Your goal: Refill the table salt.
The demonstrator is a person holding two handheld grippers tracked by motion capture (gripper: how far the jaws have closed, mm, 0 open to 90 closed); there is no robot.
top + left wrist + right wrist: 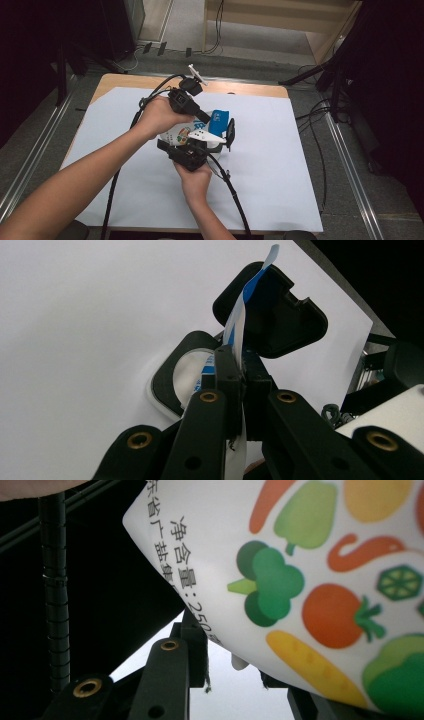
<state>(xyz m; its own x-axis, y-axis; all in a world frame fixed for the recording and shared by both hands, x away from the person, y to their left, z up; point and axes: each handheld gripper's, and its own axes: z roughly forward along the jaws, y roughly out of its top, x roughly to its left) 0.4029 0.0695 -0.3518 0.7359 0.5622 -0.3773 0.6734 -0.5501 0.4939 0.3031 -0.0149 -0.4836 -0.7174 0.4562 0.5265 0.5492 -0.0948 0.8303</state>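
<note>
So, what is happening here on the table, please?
A person is working at a table covered with a white sheet, a two-jaw gripper in each hand. Both grippers are on one white pouch printed with vegetables. The left gripper is shut on the pouch's thin blue-and-white top edge. The right gripper grips the pouch's body from the near side. The pouch sits between the two hands above the middle of the sheet. Whether it is open, I cannot tell.

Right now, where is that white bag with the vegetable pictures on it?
In the high view the white bag sits mid-table over the white sheet, held between the left gripper pinching its blue top and the right gripper around its body.
</note>
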